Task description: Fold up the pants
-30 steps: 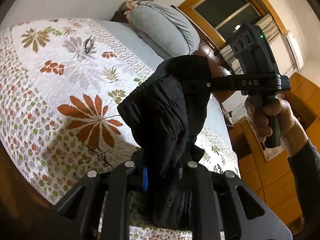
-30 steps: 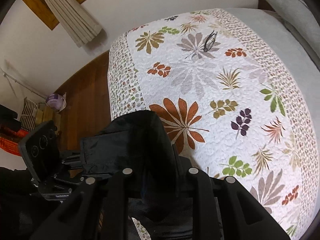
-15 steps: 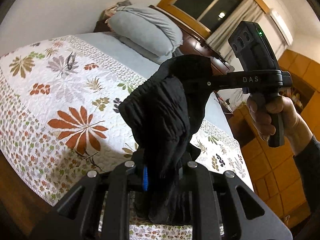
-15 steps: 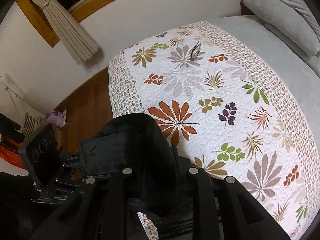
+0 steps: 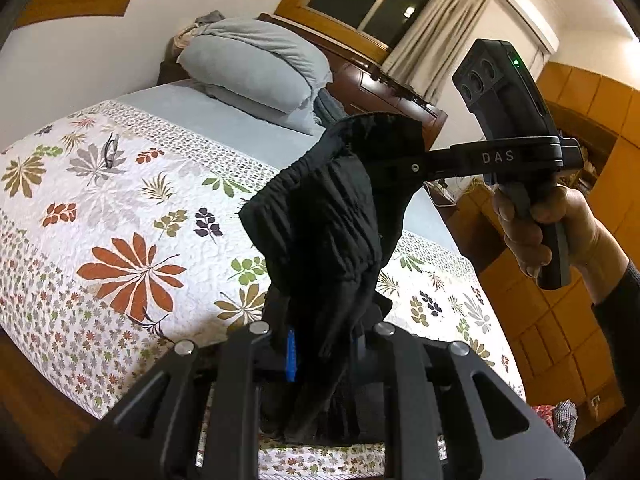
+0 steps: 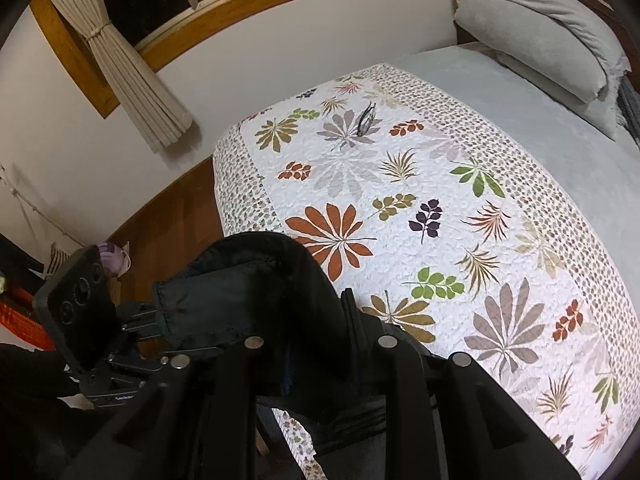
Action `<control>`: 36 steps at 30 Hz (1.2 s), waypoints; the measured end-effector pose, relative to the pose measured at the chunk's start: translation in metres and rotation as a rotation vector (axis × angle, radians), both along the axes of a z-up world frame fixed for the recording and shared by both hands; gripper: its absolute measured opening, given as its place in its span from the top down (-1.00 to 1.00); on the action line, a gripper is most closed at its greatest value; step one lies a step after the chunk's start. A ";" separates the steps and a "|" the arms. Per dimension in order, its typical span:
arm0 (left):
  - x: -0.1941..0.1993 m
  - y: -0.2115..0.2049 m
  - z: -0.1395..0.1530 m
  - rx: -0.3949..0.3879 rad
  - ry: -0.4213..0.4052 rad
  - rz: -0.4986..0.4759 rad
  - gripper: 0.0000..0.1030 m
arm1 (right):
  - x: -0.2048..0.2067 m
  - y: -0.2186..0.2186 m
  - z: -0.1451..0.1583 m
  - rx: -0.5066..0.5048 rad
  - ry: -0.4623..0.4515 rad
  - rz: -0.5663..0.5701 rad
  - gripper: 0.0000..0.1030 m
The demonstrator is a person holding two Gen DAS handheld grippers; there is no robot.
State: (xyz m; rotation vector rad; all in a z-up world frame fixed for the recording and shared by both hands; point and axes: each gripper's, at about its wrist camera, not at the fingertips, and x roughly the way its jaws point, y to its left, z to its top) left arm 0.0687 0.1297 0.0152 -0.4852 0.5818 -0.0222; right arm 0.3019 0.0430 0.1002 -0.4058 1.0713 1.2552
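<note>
so far nothing is folded: both the left gripper [image 5: 320,344] and the right gripper [image 6: 320,344] clamp the bunched black pants [image 5: 332,216] above the quilt [image 5: 120,184], unspread.

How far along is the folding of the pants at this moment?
Early stage. Done: the black pants are picked up, bunched in the air above the floral quilt. In hand: the left gripper and the right gripper are both shut on the fabric. Left: spreading them flat on the quilt and making every fold; no neat fold shows yet. A pair of glasses lies on the quilt.
</note>
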 end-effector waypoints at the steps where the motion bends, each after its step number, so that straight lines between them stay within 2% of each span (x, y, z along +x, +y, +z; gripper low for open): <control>1: 0.001 -0.003 0.001 0.006 0.000 -0.005 0.69 | 0.001 -0.004 0.000 0.006 0.001 -0.005 0.59; 18: 0.015 -0.053 0.014 0.084 0.005 -0.093 0.69 | 0.007 -0.079 0.005 0.064 -0.007 -0.070 0.59; 36: 0.028 -0.125 0.012 0.202 0.015 -0.130 0.69 | 0.016 -0.152 -0.011 0.111 0.002 -0.118 0.59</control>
